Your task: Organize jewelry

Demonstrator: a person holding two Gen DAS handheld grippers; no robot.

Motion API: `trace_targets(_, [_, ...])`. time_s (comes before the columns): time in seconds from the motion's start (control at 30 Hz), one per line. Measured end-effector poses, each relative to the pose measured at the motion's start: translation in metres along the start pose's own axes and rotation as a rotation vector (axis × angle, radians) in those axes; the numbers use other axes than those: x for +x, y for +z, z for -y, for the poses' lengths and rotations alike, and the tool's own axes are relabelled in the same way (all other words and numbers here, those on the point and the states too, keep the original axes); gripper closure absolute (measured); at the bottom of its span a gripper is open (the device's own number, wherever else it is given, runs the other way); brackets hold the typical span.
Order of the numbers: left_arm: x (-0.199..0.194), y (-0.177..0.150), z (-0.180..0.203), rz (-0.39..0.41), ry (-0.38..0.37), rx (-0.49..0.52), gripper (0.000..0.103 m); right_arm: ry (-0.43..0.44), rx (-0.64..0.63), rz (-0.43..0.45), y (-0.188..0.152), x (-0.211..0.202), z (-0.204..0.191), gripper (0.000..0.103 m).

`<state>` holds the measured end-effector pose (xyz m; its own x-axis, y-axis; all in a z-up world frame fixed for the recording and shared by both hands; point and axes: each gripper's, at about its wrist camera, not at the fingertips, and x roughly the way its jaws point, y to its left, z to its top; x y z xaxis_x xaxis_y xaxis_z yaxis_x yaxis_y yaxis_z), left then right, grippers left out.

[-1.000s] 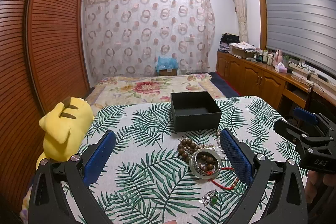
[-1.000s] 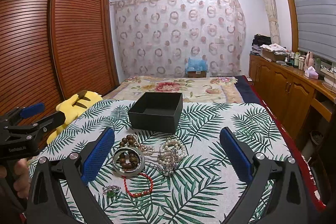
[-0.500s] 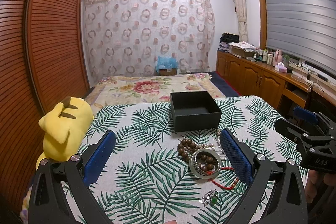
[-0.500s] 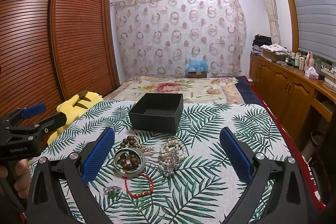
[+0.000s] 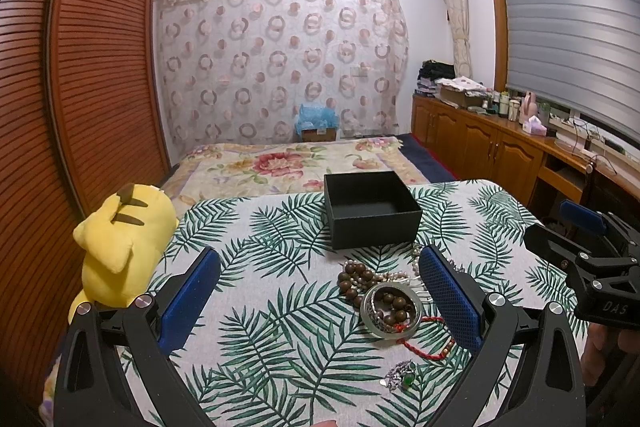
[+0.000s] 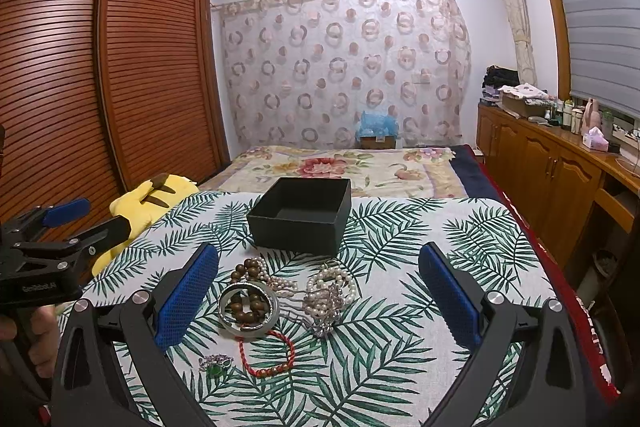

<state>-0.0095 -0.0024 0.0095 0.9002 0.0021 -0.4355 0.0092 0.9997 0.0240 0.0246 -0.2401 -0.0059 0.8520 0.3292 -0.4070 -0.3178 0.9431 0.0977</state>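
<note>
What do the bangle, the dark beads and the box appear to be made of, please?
Bangle: likely polished metal, since it is silvery with bright glints. Dark beads: probably wood, being brown with a dull sheen. Box: seemingly matte black card, with thin straight walls.

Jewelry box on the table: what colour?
Black, matte, lid off: the jewelry box shows best in the right wrist view.

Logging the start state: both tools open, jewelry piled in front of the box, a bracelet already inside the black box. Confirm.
One error: the black box is empty, as the right wrist view shows. The jewelry pile lies in front of it, and the left tool and right tool are both open.
</note>
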Motion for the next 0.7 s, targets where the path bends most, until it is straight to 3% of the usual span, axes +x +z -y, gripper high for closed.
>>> trace_targets(0.33, [0.017,-0.014,-0.002,-0.047,-0.009,-0.006,0.007,0.008,-0.001,-0.031,-0.004,0.012,-0.016,0.002])
trace_targets(0.7, [0.037,-0.025,-0.004,-0.12,-0.032,-0.006,0.007,0.055,-0.015,-0.07,-0.028,0.026,-0.006,0.006])
